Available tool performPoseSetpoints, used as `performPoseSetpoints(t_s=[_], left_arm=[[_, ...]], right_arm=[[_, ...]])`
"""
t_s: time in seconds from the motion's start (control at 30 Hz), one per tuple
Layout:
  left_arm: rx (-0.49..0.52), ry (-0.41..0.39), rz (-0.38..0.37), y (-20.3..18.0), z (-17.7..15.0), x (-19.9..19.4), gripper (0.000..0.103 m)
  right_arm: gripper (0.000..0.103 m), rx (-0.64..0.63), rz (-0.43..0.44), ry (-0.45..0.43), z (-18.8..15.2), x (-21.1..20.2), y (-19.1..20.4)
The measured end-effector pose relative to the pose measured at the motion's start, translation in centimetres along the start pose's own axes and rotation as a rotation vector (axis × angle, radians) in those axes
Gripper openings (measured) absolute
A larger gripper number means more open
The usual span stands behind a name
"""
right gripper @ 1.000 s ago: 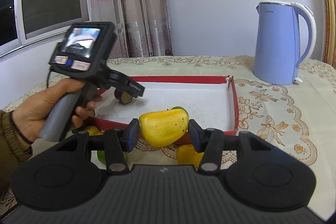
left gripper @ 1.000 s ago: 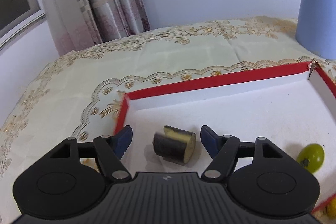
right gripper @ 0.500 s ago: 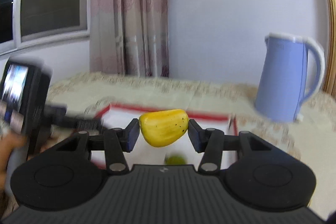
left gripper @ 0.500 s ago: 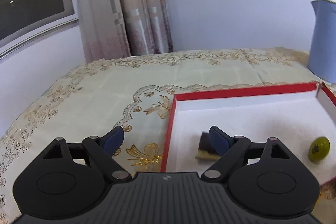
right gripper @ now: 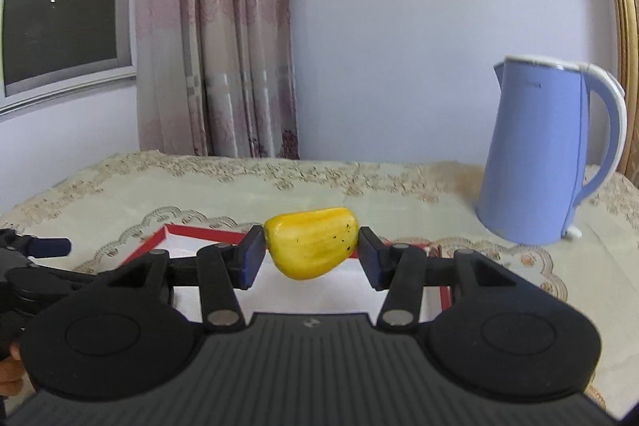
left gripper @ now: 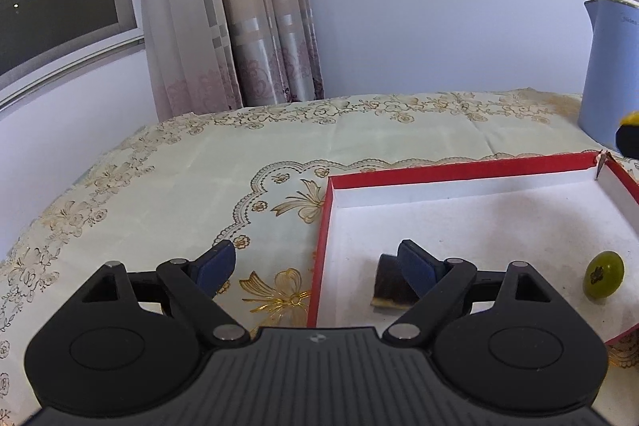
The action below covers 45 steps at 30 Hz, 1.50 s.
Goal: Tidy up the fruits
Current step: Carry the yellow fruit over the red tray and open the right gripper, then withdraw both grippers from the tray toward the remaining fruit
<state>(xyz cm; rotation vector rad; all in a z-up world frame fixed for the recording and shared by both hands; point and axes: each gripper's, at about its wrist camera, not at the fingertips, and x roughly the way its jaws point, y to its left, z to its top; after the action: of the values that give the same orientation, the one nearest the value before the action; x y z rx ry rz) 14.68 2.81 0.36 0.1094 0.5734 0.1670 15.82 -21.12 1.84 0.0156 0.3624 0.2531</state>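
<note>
Now, right gripper [right gripper: 311,252]: clamped on yellow fruit [right gripper: 313,242]
Left gripper [left gripper: 315,262]: wide, empty
Green fruit [left gripper: 603,274]: tray [left gripper: 459,172], 3 o'clock

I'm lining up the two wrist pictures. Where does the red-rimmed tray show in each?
Left wrist: red-rimmed tray fills the lower right, a green fruit inside.
Right wrist: its far rim shows at centre, behind the right claw and its yellow fruit.
Shared landmark: blue kettle.
</note>
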Motion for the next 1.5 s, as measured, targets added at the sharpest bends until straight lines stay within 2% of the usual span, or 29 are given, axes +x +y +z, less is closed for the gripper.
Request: performPoseSetpoints(t_s=[0.17,0.63,0.97,1.07,1.17,1.3,1.33,1.4,1.5], left_arm=[[0.009,0.015,0.005,-0.1,-0.2,0.3,0.089],[0.015,0.014,0.0,0.0,-0.2,0.1,0.089],[0.018,0.013,-0.005,0.0,-0.2,0.2,0.089],[0.019,0.016,-0.003,-0.1,-0.2,0.2,0.089],[0.016,0.017,-0.008,-0.1,-0.2,0.2,0.089],[-0.005,0.018,-0.021,0.3,-0.2,0.1,0.089],[-0.014,0.015,-0.024,0.4,-0.1,0.0,0.089],[-0.032,0.0,-0.036,0.7,0.0,-0.4,0.089],[-0.053,-0.022,-0.054,0.8,0.3,-1.0,0.089]], right_arm=[[0.048,0.041,0.003,0.058,0.1,1.6,-1.1],[0.048,0.01,-0.101,0.219,-0.3,7.5,-2.2],[0.051,0.002,-0.146,0.261,-1.1,8.9,-2.7],[0.069,0.0,-0.155,0.244,-0.9,8.5,-2.6],[0.071,-0.009,-0.159,0.215,-0.5,7.5,-2.3],[0.071,-0.032,-0.167,0.091,-0.2,3.1,-1.5],[0.074,-0.036,-0.175,0.057,-0.3,1.6,-1.3],[0.085,-0.041,-0.184,-0.007,-1.0,-1.3,-0.7],[0.09,-0.019,-0.164,-0.047,-2.5,-4.9,0.1]])
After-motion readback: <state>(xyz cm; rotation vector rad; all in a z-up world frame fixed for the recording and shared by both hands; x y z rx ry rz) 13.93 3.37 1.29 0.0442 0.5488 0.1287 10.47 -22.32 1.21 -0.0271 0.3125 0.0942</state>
